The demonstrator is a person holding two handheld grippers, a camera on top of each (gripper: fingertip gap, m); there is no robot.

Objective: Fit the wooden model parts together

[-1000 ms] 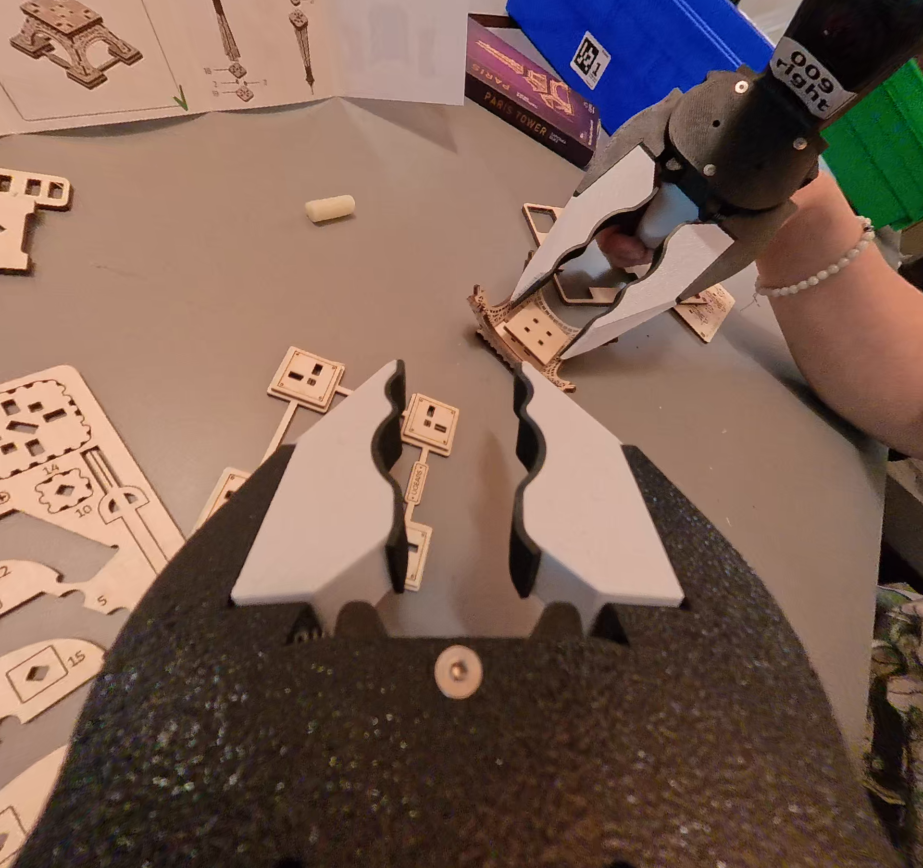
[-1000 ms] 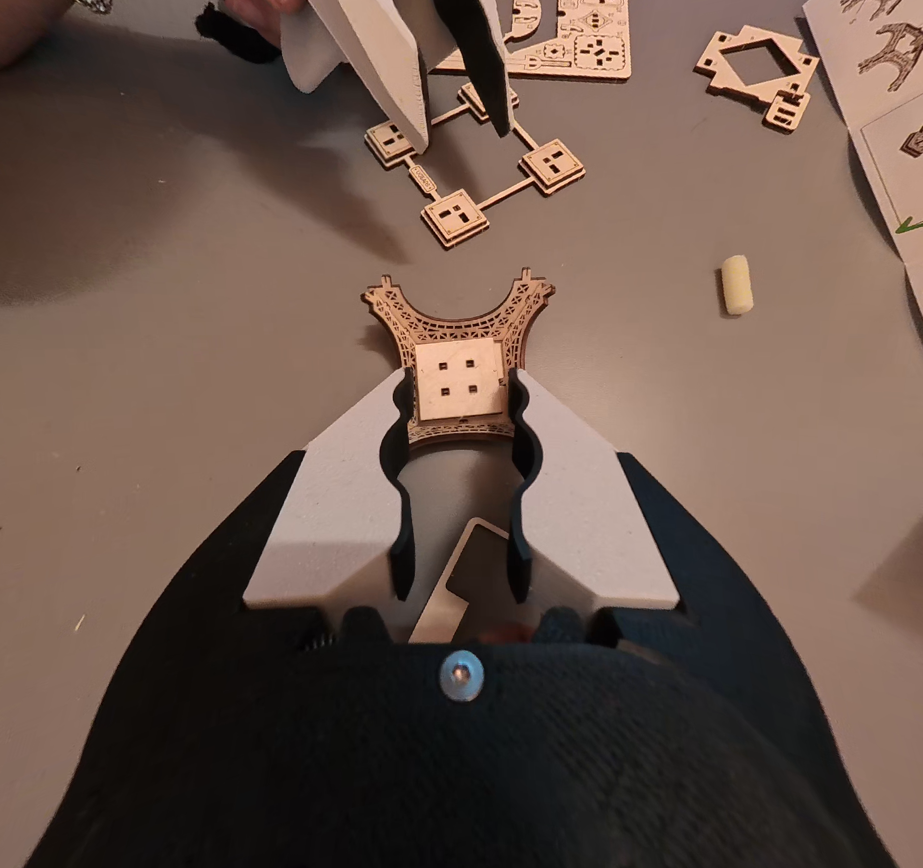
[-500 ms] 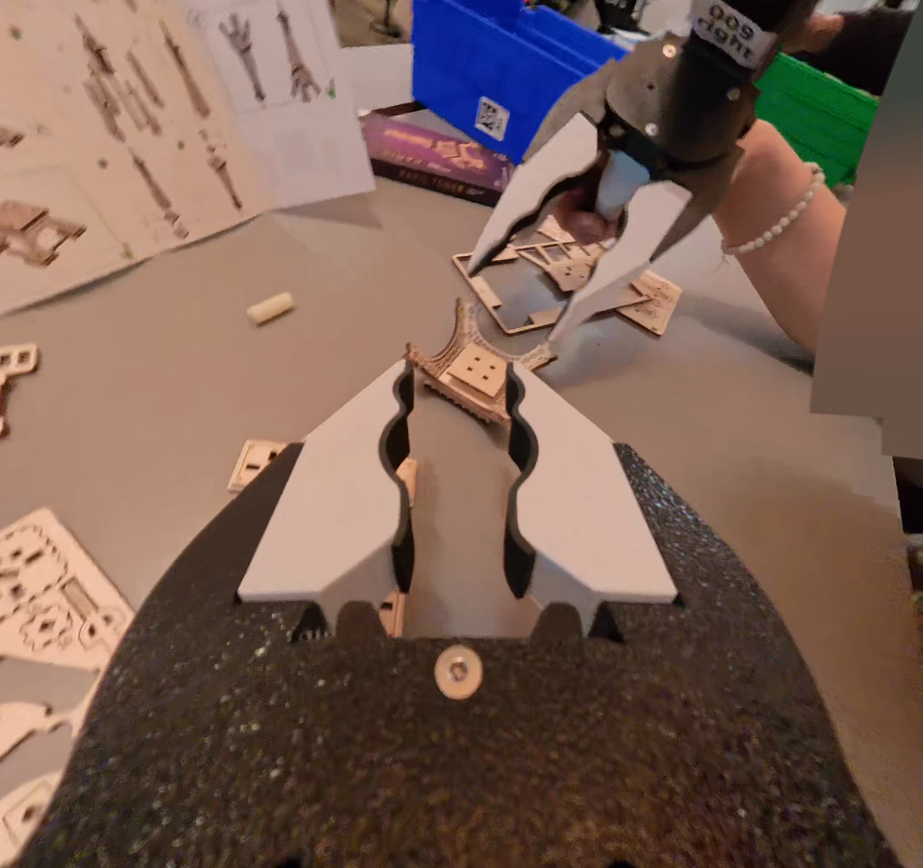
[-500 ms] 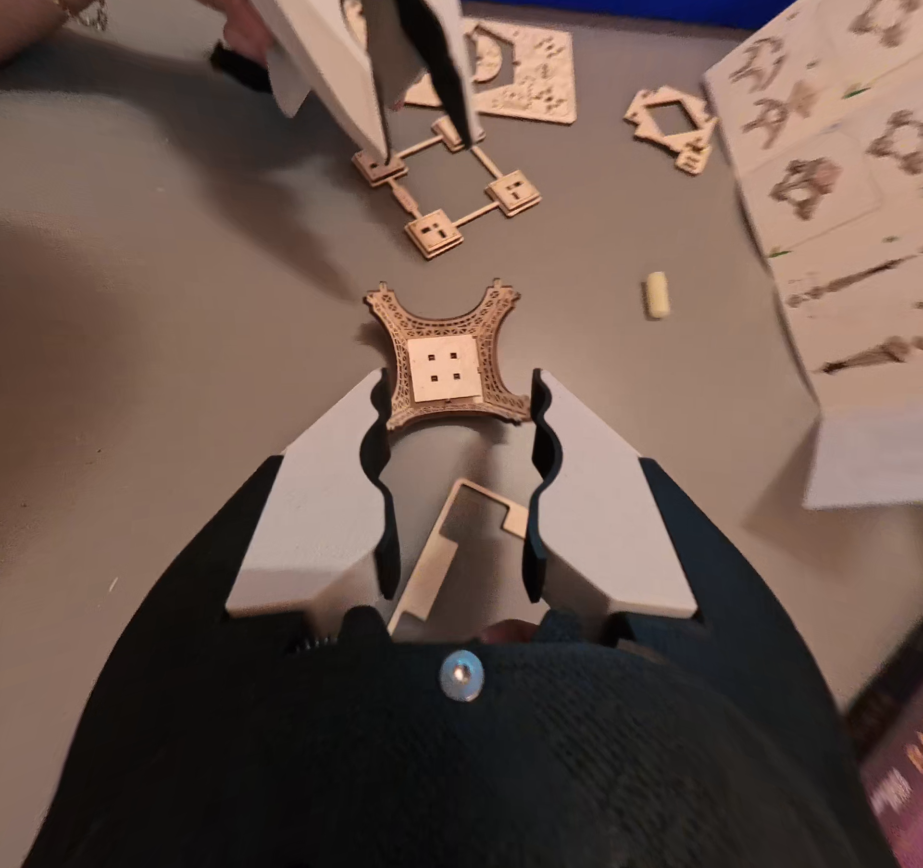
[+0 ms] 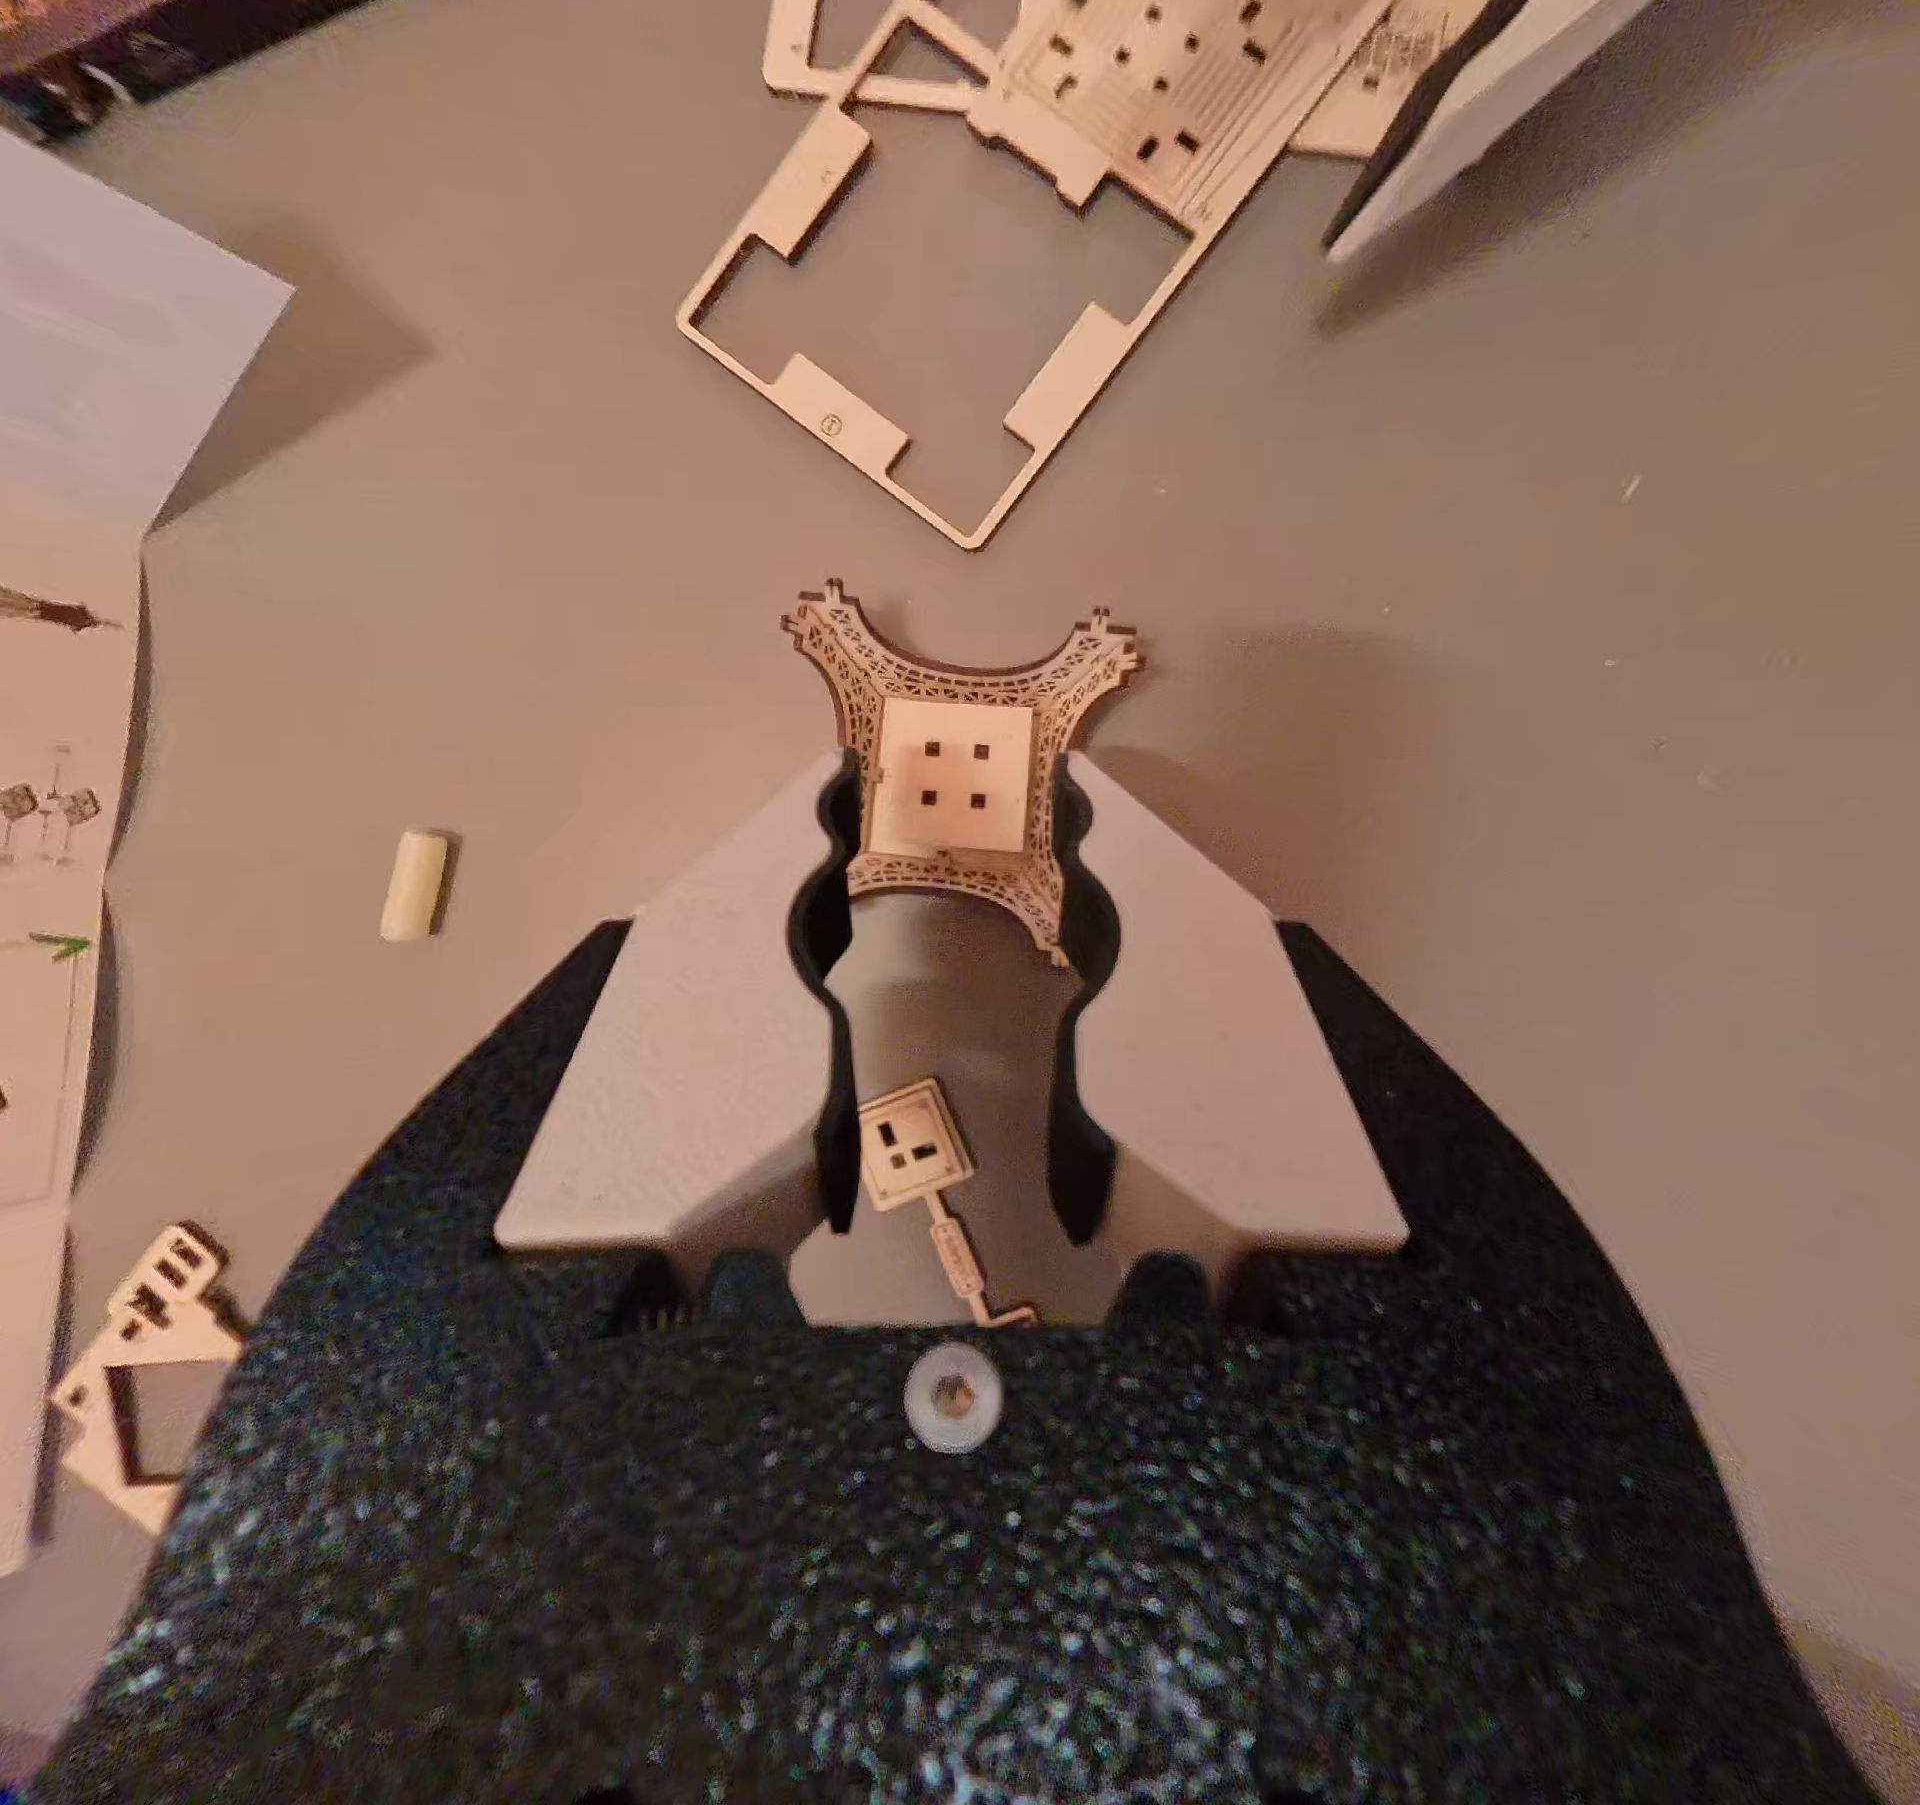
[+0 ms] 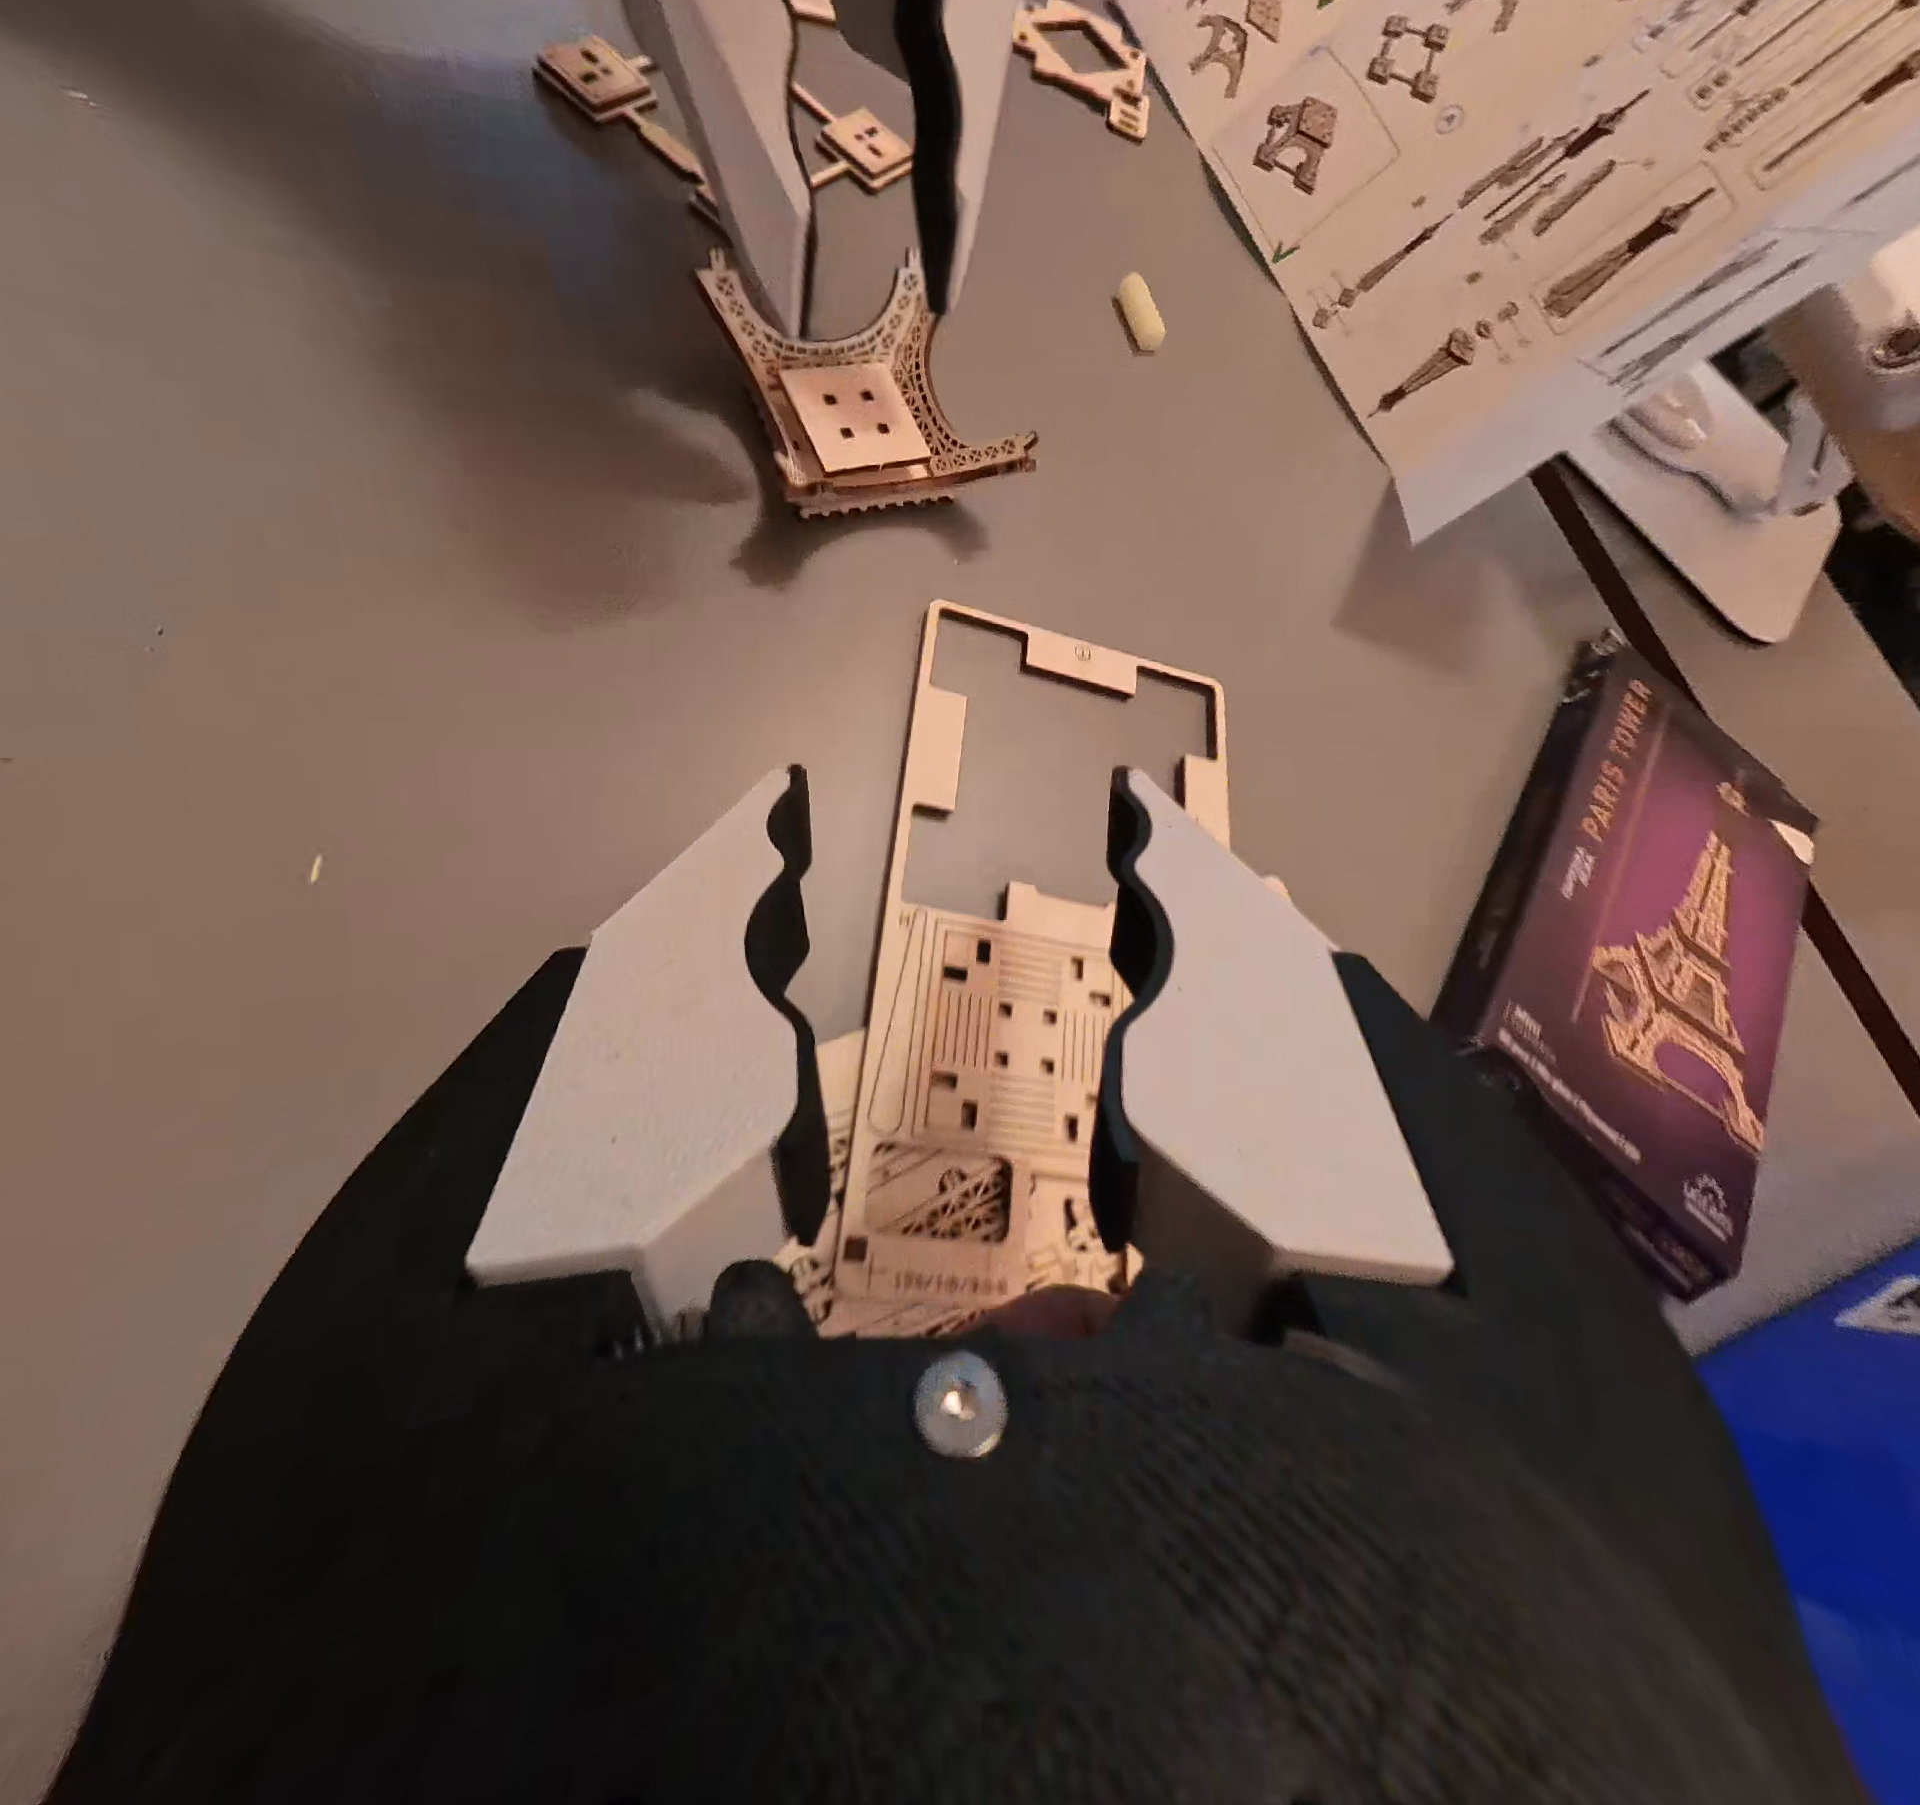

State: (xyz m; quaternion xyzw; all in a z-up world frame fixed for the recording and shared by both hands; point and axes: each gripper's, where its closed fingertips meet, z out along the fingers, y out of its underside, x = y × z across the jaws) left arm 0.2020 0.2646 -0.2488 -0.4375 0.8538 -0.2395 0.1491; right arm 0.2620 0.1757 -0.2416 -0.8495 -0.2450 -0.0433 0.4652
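Left gripper [image 5: 954, 768] part open, fingers flanking pale lattice-legged wooden tower base [image 5: 956, 768] on grey table [image 5: 1455, 716]; grip uncertain. Right wrist view alone shows base tilted. Right gripper [image 6: 956, 779] wide open, empty, above punched-out wooden sheet frame [image 6: 935, 716]; purple box [image 6: 1621, 1007] beside.

Black speckled tool [image 5: 956, 768] bodies, pale grey fingers [image 5: 686, 1049] with wavy black pads, silver screw [image 5: 953, 1409].
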